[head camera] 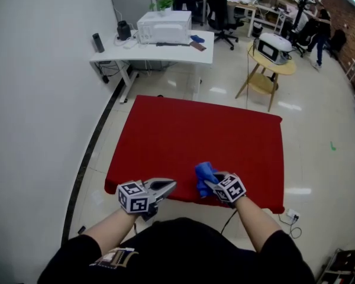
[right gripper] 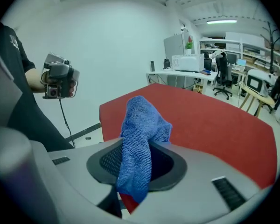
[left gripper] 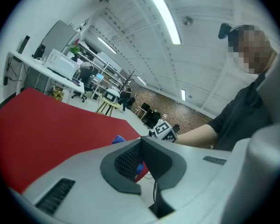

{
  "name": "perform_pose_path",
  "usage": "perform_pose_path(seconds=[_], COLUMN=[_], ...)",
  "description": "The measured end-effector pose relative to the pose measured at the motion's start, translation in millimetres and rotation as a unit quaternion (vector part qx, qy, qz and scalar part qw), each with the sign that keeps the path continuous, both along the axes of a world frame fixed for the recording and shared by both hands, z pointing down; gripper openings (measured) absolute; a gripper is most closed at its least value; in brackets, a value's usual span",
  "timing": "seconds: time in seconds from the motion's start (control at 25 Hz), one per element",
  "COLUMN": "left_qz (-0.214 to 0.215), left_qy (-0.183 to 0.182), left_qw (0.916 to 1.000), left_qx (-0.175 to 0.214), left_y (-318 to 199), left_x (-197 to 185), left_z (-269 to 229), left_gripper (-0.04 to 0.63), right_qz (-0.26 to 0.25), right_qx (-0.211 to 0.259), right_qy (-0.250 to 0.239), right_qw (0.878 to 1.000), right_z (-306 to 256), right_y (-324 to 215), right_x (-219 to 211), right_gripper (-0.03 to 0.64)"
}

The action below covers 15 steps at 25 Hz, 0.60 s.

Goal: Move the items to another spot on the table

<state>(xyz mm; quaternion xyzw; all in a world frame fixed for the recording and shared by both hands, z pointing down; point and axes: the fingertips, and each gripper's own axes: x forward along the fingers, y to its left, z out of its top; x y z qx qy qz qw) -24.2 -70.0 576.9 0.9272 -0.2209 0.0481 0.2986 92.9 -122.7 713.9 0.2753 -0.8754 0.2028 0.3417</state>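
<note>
A blue cloth (head camera: 205, 175) hangs bunched over the near edge of the red table (head camera: 183, 135), and my right gripper (head camera: 209, 186) is shut on it. In the right gripper view the cloth (right gripper: 141, 134) stands up between the pads and droops below them, over the red tabletop (right gripper: 214, 120). My left gripper (head camera: 170, 186) is at the table's near edge, left of the cloth, with its jaws together and nothing in them. The left gripper view looks past its tip (left gripper: 139, 146) to a bit of the cloth (left gripper: 117, 139) and the right gripper's marker cube (left gripper: 162, 130).
A white desk (head camera: 160, 45) with a printer stands beyond the table. A round wooden side table (head camera: 271, 65) with an appliance is at the back right. A white wall runs along the left. A cable and socket (head camera: 292, 216) lie on the floor by the table's near right corner.
</note>
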Motion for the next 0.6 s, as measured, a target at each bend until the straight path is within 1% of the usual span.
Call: perform_pose_path(seconds=[0.16, 0.28, 0.36, 0.48, 0.6], left_qz=[-0.002, -0.002, 0.002, 0.015, 0.036], left_qy=[0.003, 0.002, 0.004, 0.005, -0.005], left_qw=[0.9999, 0.9996, 0.9996, 0.9995, 0.9989], left_qx=[0.016, 0.029, 0.029, 0.026, 0.031], left_y=[-15.0, -26.8, -32.5, -41.2, -53.8], left_x=[28.9, 45.1, 53.5, 55.2, 39.8], left_z=[-9.3, -15.7, -15.9, -8.9, 1.6], left_gripper=[-0.008, -0.008, -0.008, -0.008, -0.008], right_qz=[-0.005, -0.012, -0.015, -0.01, 0.017], right_qx=[0.01, 0.017, 0.024, 0.029, 0.017], right_qy=[-0.018, -0.017, -0.016, -0.027, -0.036], right_qw=[1.0, 1.0, 0.999, 0.999, 0.999], right_z=[-29.3, -43.0, -48.2, -51.8, -42.4], right_y=[-4.4, -5.9, -9.7, -24.6, -48.2], right_x=[12.9, 22.3, 27.4, 24.9, 16.9], right_gripper=[0.118, 0.118, 0.118, 0.118, 0.118])
